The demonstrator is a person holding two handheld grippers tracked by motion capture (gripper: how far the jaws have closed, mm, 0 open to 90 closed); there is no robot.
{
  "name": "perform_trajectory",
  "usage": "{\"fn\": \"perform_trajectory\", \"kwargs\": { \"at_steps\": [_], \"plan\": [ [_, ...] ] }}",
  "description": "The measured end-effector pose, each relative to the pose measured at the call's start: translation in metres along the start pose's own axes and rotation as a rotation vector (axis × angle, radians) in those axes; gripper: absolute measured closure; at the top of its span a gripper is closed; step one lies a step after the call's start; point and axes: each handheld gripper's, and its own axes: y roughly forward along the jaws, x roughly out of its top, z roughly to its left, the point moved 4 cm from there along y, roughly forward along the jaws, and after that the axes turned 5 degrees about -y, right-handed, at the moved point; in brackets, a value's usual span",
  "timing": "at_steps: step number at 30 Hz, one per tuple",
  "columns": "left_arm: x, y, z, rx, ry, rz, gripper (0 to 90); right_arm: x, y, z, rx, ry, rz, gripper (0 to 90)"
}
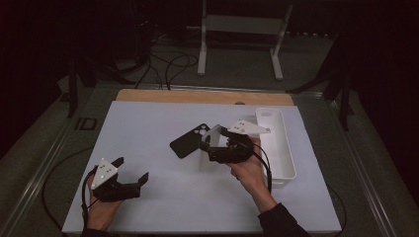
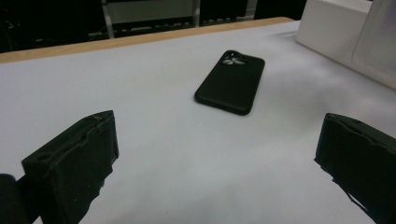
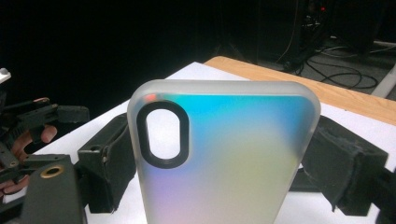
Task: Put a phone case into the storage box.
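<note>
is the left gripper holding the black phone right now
No, the left gripper hangs with its jaws wide apart and nothing between them, while the black phone lies flat on the table farther off.

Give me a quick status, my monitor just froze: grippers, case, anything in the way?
Right gripper shut on translucent phone case, held upright. Left gripper open, empty. Black phone flat on table, nothing blocking it.
</note>
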Motion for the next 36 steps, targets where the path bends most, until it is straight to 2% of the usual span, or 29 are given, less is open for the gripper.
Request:
{"fn": "perform_trajectory", "kwargs": {
  "at_steps": [9,24,29,36],
  "plan": [
    [-0.011,-0.001,0.005,0.027,0.001,0.009,0.0,0.004,-0.003,-0.004,-0.021,-0.012,0.001,16.9],
    [-0.012,-0.001,0.007,0.054,0.014,-0.002,0.0,0.016,-0.007,-0.023,-0.075,-0.006,0.008,16.9],
    [-0.012,-0.003,0.009,0.061,0.003,-0.009,0.0,0.022,-0.010,-0.031,-0.103,-0.008,0.002,16.9],
    [-0.011,-0.002,0.009,0.067,-0.001,-0.017,0.0,0.024,-0.011,-0.039,-0.115,0.005,0.007,16.9]
  ]
}}
